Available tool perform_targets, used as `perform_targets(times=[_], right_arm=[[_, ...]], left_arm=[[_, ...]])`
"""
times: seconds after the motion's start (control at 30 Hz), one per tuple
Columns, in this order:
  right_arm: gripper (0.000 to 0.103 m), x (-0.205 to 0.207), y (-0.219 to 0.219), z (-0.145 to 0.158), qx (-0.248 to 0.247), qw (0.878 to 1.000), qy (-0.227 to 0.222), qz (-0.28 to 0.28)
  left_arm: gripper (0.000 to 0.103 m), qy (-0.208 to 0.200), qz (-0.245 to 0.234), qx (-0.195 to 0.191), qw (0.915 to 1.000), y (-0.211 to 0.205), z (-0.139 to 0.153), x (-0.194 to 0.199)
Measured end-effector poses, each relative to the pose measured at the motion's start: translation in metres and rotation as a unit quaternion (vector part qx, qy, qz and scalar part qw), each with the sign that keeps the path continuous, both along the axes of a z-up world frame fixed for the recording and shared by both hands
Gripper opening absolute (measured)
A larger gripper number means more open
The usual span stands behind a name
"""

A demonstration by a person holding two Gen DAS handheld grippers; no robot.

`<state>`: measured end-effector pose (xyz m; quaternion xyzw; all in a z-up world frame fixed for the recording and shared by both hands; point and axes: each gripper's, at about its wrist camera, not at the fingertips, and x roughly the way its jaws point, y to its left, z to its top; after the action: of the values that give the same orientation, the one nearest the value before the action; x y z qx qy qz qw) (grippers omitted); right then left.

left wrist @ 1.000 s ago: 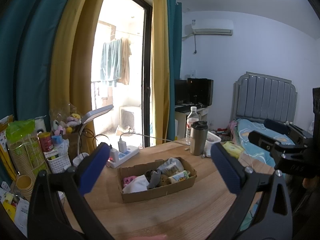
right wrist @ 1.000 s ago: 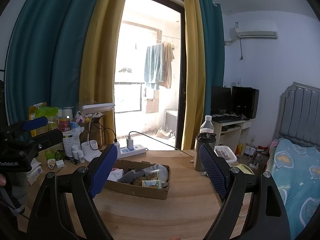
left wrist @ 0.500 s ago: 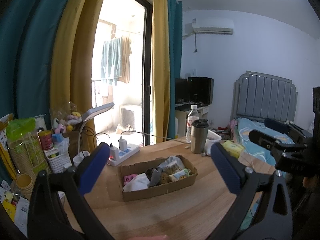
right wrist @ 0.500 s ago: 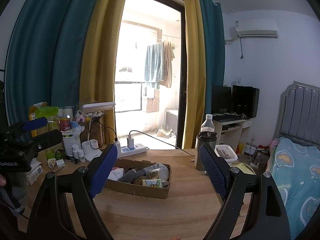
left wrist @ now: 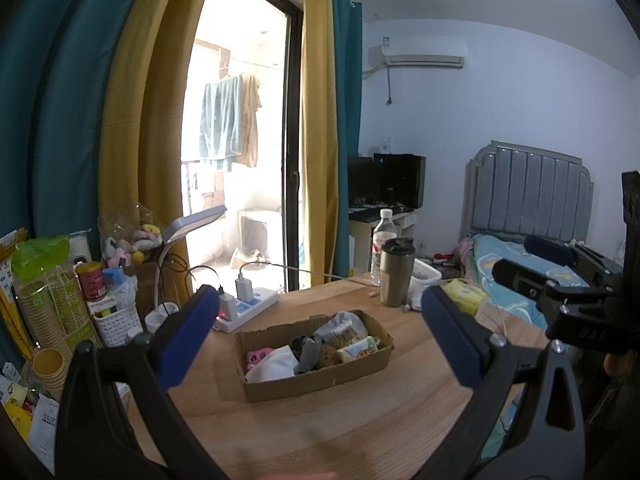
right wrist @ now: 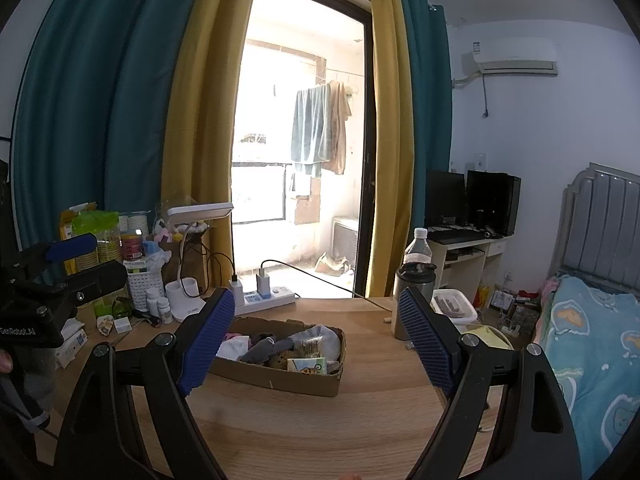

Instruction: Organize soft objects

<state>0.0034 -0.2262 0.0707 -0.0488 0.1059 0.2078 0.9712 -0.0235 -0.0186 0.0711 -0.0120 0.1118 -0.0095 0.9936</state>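
Left wrist view: my left gripper [left wrist: 320, 334] hangs spread and empty, the cardboard box [left wrist: 320, 376] of soft objects [left wrist: 308, 348] on the bench [left wrist: 360, 420] straight ahead between its fingers; my right gripper [right wrist: 320, 344] likewise gapes before it.

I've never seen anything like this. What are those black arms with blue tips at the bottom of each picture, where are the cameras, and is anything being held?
There is no robot here: a person holds a two-finger gripper in each hand, and a wide-angle camera on each looks forward along its fingers. One picture comes from the left gripper, the other from the right gripper. The blue tips are the finger pads. Both grippers are open and hold nothing. Ahead, on the wooden table, lies a cardboard box filled with soft things such as socks and a white cloth. Behind it stand a steel tumbler, a water bottle and a power strip.
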Motion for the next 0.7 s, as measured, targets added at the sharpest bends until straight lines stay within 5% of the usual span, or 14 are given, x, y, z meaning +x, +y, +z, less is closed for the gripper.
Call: perform_targets(times=[0.7], right_arm=[[0.087,-0.0004,-0.0002,-0.0001,0.0,1.0,0.001,0.001]], left_arm=[[0.102,0.002,0.001,0.001,1.0,-0.0033,0.0004,0.0009]])
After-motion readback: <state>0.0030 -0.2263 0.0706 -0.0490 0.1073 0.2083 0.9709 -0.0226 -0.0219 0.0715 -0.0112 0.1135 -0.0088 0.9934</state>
